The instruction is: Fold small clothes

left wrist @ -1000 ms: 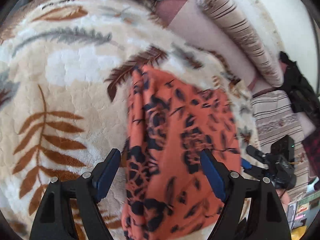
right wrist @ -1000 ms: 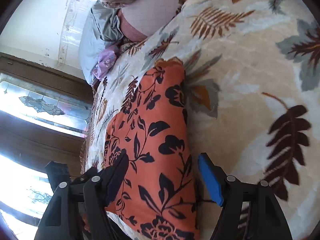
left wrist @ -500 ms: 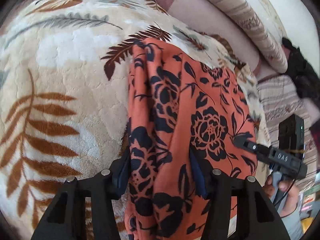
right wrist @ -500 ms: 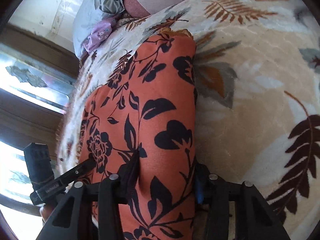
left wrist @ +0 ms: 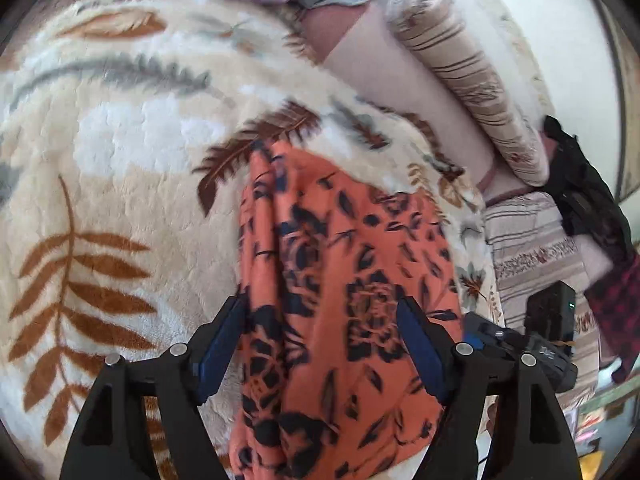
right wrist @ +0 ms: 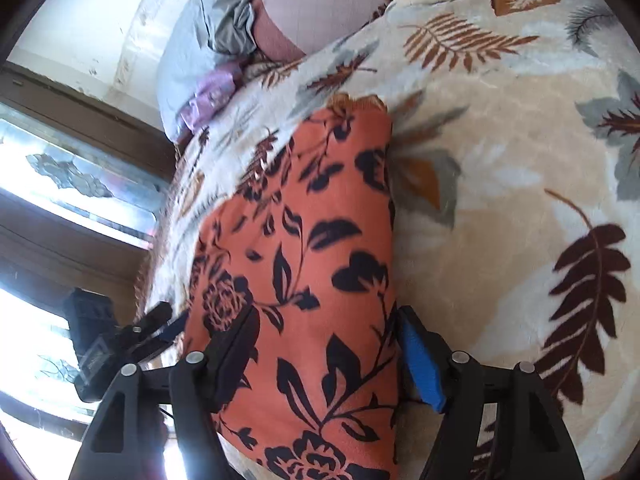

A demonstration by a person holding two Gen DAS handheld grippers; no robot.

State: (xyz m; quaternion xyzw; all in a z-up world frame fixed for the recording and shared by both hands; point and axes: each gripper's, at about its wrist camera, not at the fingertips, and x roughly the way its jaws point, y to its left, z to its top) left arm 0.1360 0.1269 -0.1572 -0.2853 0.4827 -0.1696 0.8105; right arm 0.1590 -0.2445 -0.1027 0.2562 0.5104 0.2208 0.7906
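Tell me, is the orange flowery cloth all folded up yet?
Partly, it seems. The orange cloth already lies on the leaf blanket as a long narrow strip, so it looks folded lengthwise. Right now the left tongs and right tongs have just been opening, standing apart over its near end without pinching it. Probably left: folding the strip shorter.
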